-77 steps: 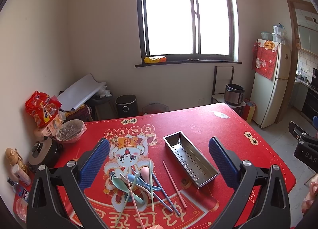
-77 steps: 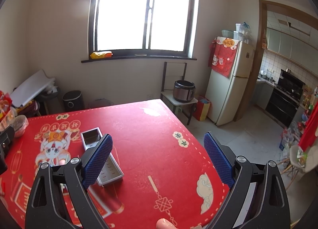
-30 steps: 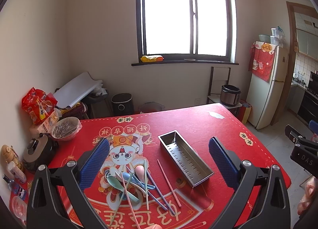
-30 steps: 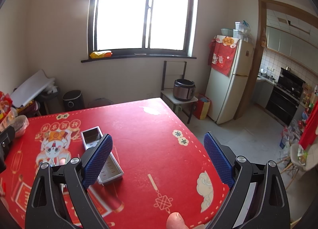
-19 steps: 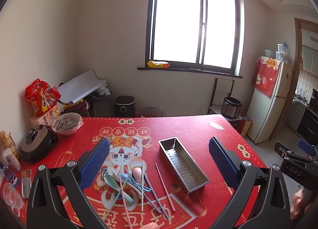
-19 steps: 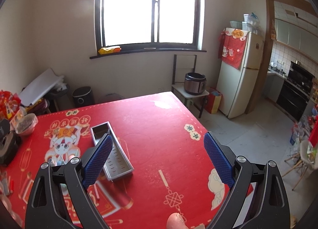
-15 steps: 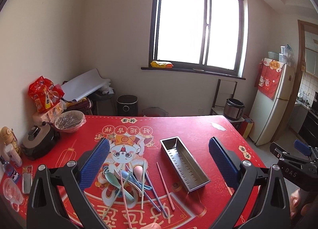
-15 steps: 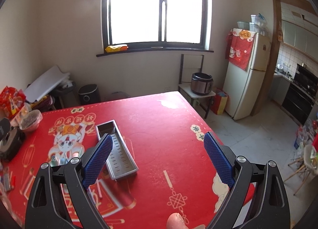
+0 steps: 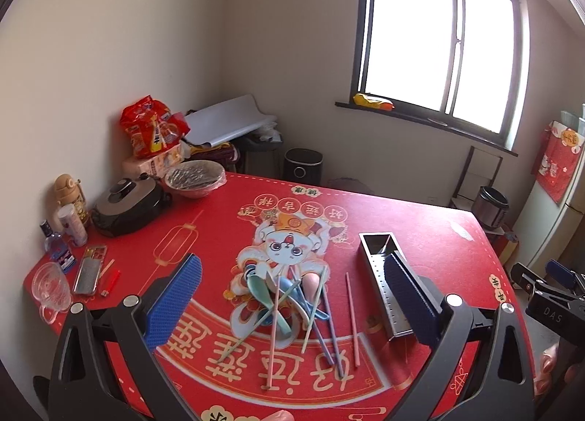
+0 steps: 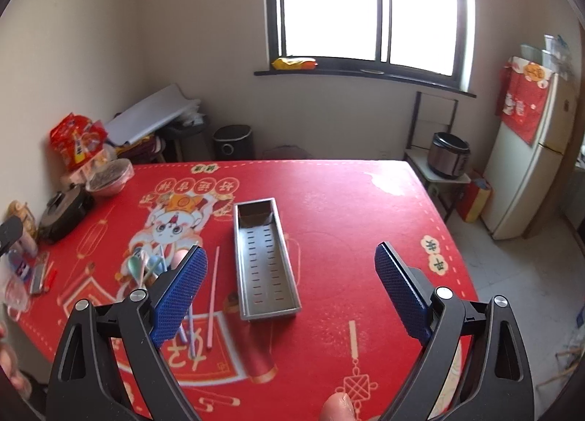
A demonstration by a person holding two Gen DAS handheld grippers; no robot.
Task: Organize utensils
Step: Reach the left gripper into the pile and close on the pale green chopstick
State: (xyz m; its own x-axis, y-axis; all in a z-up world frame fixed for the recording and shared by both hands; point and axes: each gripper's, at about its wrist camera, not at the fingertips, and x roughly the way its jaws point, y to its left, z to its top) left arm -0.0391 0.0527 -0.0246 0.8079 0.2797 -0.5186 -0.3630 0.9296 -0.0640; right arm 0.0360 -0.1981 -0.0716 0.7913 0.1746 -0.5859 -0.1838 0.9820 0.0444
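Left wrist: utensil pile (image 9: 292, 296) nearer (centred)

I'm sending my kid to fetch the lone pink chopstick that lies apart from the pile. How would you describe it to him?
Start at the steel tray on the red tablecloth. Between it and the heap of spoons and chopsticks lies one pink chopstick, roughly parallel to the tray. Unlike the others, it crosses nothing.
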